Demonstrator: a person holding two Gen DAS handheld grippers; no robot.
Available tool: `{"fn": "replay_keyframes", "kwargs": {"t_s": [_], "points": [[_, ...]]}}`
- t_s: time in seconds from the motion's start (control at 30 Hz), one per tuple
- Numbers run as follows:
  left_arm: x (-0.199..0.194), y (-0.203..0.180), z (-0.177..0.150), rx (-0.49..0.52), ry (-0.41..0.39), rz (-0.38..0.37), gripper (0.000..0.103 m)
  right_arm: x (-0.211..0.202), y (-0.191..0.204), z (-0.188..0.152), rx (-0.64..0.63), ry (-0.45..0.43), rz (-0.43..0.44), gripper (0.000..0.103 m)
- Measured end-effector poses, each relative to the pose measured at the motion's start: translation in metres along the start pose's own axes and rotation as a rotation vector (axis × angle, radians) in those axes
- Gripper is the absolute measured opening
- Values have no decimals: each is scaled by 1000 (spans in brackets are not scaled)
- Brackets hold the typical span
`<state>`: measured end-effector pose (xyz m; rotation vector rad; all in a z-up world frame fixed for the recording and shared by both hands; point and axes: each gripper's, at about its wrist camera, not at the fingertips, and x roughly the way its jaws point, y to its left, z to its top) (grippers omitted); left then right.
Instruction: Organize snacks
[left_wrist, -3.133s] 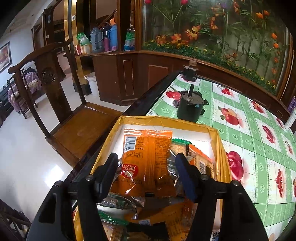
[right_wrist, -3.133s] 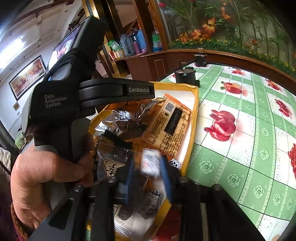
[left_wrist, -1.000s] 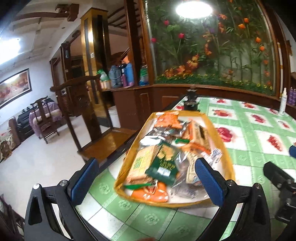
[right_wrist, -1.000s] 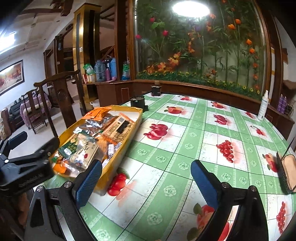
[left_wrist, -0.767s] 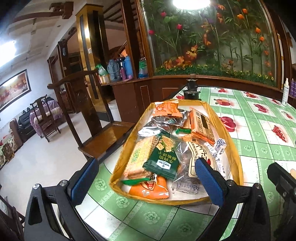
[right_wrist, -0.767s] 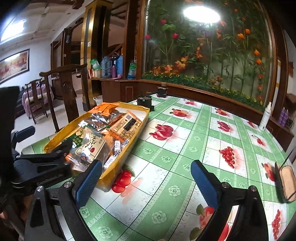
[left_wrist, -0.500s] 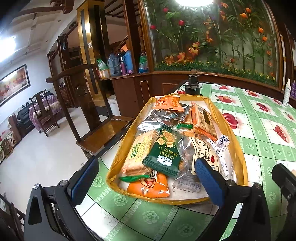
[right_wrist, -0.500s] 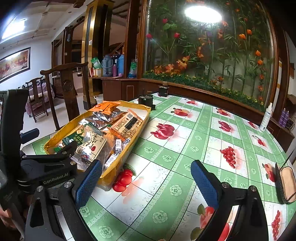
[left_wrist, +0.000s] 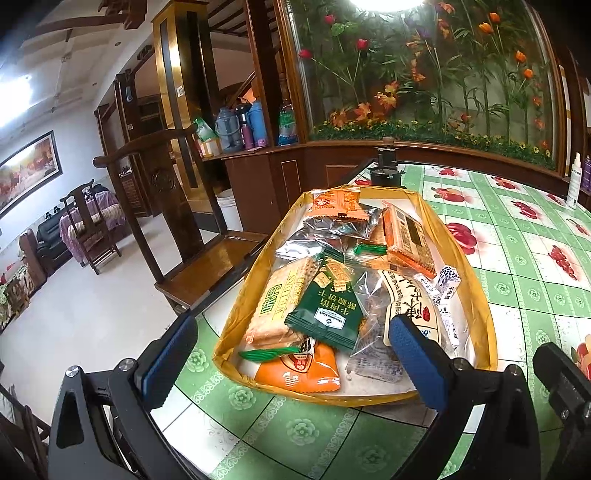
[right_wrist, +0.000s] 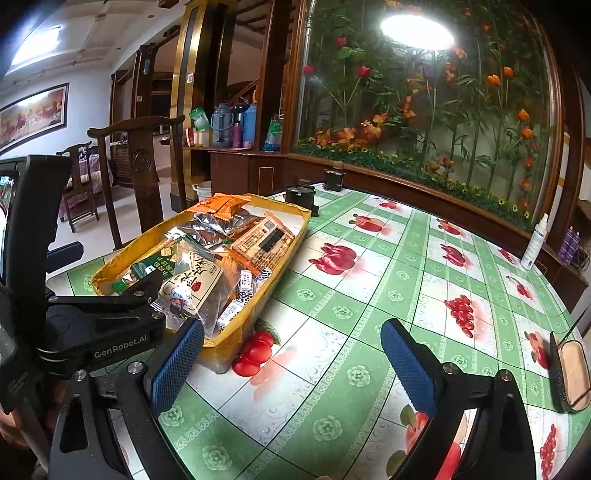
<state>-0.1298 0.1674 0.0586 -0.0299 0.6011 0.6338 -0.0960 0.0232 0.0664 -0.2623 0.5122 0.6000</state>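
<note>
Big round bench (right_wrist: 388, 280) with a green fruit-print cloth, and at its left edge sits the yellow tray (left_wrist: 476, 295) piled with snack packs. Both hand-held grippers hang back from it, spread wide with nothing in them: the left hand-held gripper (left_wrist: 291, 354) faces the tray's near end, the right hand-held gripper (right_wrist: 291, 365) sits off to the side over bare cloth.

The tray looks like thin card or plastic with floppy walls, so I'd guess it bends if lifted by one edge. Better to work the packs one at a time.

The cracker sleeve (left_wrist: 279, 299) looks stiff but crushable, so a light pinch across its narrow width seems right. The green pack (left_wrist: 328, 302) lying on it is soft, puffy film, probably slick; I'd grab a crimped end. The orange pack (left_wrist: 299, 373) at the near rim is the same story. The little wrapped candies (left_wrist: 447, 282) by the right wall weigh next to nothing and look easy to flick away, so come straight down on those.
</note>
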Motion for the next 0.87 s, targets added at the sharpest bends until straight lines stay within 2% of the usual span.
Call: {"fn": "replay_keyframes", "kwargs": {"t_s": [0.53,0.87], "points": [[0,-1,1,-1,-1,-10,103,1,1,-1,2,1,0,99],[3,3,1,-1,8,15,103,1,0,-2,2,0,0,99]]}}
